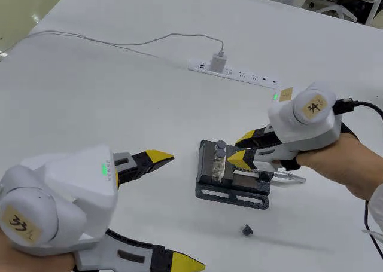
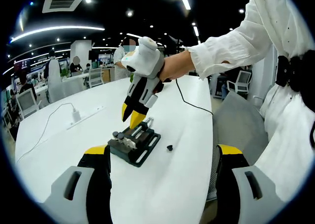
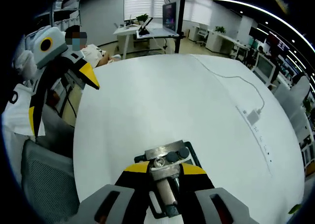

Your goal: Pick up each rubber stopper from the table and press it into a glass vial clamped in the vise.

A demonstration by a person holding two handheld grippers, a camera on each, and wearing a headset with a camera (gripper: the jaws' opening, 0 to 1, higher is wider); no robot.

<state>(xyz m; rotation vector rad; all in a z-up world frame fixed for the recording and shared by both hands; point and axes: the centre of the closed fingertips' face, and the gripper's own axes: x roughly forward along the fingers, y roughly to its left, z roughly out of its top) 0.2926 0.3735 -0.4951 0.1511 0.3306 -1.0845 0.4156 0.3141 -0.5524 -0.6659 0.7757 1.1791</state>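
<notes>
White table: vise, one loose stopper. Stopper likely light, soft; pinch its sides. Left gripper, right gripper: jaws apart.

- My head camera sits above and behind both grippers. It faces forward and down at the white table, with the vise fairly near, right of centre.
- The camera on my left gripper looks low across the table along its wide-set jaws. The vise is ahead at middle distance, with my right gripper just above it.
- My right gripper's camera tilts steeply down from very close, with the vise just past the jaw tips at bottom centre.
- All three views share the vise, the table and the power strip.
- The two gripper views roughly face each other, and each catches the other gripper.
</notes>
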